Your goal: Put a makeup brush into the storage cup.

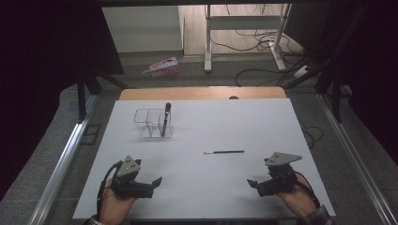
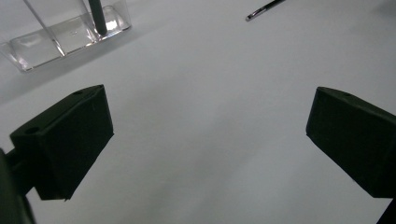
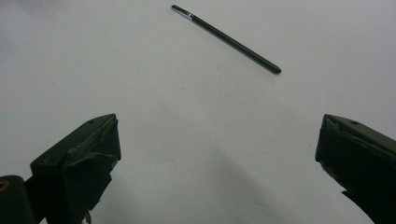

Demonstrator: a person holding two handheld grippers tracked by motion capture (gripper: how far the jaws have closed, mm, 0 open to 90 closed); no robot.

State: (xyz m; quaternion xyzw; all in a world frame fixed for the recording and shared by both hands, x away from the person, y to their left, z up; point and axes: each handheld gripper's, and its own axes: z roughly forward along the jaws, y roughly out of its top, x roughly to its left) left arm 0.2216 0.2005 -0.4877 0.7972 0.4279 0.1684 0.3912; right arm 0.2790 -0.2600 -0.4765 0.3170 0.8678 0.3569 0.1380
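White table (image 1: 202, 197): one pen (image 1: 166, 117) already standing in clear organizer (image 1: 152, 123) upper left; second pen (image 1: 224, 152) lies mid-frame, unpicked. Left tongs (image 1: 157, 182) and right tongs (image 1: 251, 183) both spread, empty.

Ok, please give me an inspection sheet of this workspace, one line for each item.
Surface: white table, bare wood strip at far edge.
Job's things: thin dark pen lying flat; clear organizer with a dark pen standing in it.
Clutter: nothing seen on the table.
Grippers: left gripper and right gripper open, holding nothing.
Cables: one trailing from each gripper; more on the floor.
Surroundings: desk frame, pink package on the floor.
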